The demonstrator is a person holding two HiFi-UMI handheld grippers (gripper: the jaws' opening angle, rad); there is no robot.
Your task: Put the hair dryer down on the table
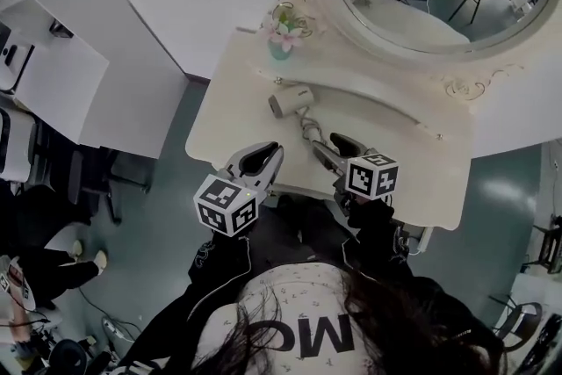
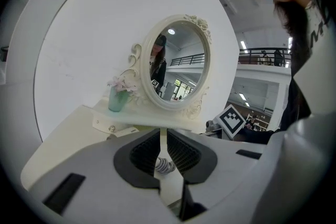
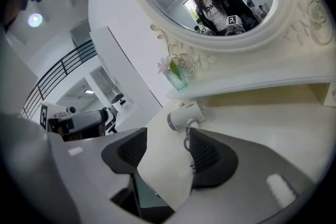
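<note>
1. Hair dryer (image 1: 290, 101) lies on its side on the counter (image 1: 228, 127), toward the back edge and just in front of the raised shelf that carries a small vase of flowers (image 1: 281, 44) under the oval mirror (image 1: 386, 39).
2. Its barrel runs roughly along the back edge with the nozzle toward the counter's left end, while its coiled cord (image 1: 309, 132) trails from the handle toward the front edge.
3. Right gripper (image 1: 332, 145) hovers near the front edge with its jaws spread wide and nothing between them. In the right gripper view the dryer sits straight ahead through the gap, apart from both jaws, and the cord runs close by the right-hand jaw.
4. Left gripper (image 1: 262, 158) hangs beside it, also near the front edge, with its jaws drawn almost together to a narrow slit and clamping nothing. A loop of cord shows on the counter beyond the slit.
5. Neither gripper touches the dryer, so the set-down looks complete. The right gripper appears better lined up with it.
</note>
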